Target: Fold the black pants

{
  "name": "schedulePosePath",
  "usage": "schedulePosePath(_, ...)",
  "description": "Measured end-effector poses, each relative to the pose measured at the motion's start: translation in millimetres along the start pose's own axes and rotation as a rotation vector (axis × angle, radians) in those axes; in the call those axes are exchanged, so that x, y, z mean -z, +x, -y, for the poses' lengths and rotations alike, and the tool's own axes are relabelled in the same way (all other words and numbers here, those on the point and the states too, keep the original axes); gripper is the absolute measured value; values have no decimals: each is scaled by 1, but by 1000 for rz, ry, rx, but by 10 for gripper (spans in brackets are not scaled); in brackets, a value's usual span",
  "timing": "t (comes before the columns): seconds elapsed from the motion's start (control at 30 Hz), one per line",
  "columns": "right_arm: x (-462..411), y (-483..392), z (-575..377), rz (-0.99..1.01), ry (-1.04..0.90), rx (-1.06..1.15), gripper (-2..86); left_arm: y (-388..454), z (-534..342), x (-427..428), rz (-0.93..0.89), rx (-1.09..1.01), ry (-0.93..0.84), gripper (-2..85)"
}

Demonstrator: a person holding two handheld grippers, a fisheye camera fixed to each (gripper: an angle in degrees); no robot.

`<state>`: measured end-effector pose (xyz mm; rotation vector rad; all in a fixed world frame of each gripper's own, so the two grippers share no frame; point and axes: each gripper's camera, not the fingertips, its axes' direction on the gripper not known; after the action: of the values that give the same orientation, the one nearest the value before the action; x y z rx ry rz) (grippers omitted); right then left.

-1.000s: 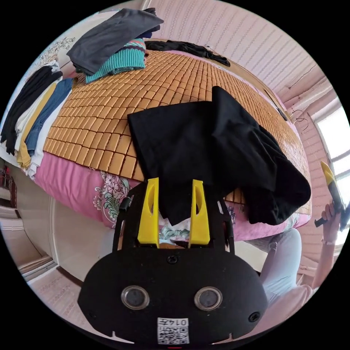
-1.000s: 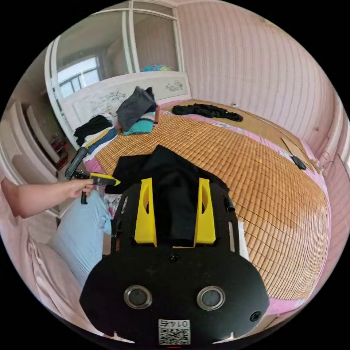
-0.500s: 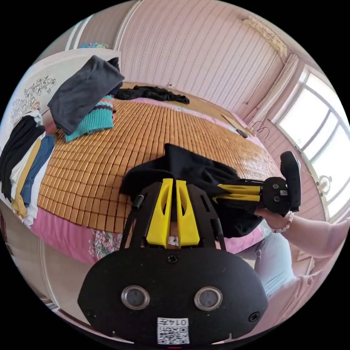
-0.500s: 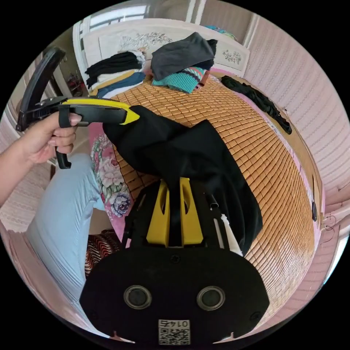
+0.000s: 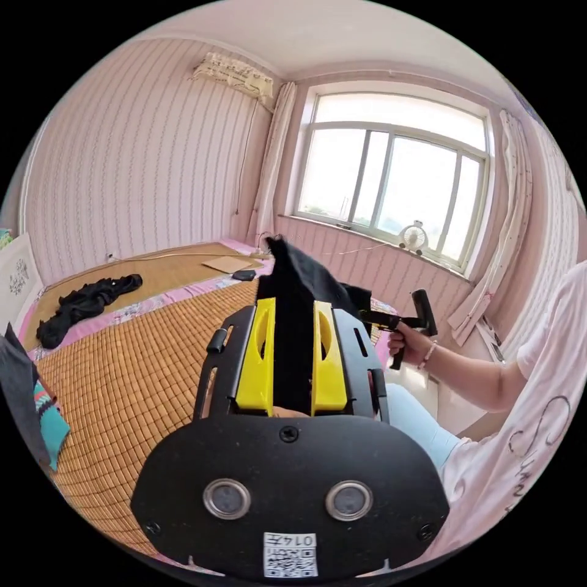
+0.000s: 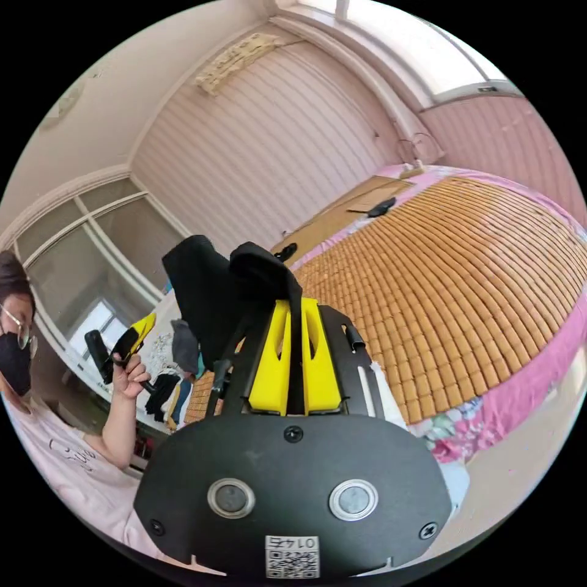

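Pants (image 5: 292, 318) black. Left claw (image 5: 292, 318), right claw (image 6: 295, 324) yellow. Bed mat (image 6: 465, 257) orange-brown, tiled. Wall (image 5: 140, 153) pink, striped. Bedsheet (image 6: 489, 422) pink, floral.

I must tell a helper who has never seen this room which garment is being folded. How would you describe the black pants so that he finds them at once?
Start from the bed covered by the orange bamboo mat. Above its near edge, the black pants hang lifted, with cloth between the yellow jaws of the left tool and the right tool. The other black garment lies crumpled on the mat's far side, touched by nothing.
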<state>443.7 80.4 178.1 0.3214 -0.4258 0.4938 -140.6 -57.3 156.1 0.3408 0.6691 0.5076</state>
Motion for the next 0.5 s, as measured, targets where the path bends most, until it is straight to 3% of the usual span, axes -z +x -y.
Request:
schedulePosePath(0.07,22,57,-20,-213,-53,-116,21,-25,-48,-19,119,107,-164,95)
schedulePosePath(0.13,38,71,-31,-270,-47,-140,25,-58,-108,-40,223,288,-367,106)
schedulePosePath(0.23,45,59,-33,-345,-7,-84,45,-74,-148,-54,227,459,-418,123)
schedulePosePath(0.4,-17,-15,-2,-255,-137,256,75,-66,-160,-97,298,417,-531,108)
schedulePosePath(0.5,-80,-82,5,-180,-269,543,88,-59,-158,-99,226,366,-542,52)
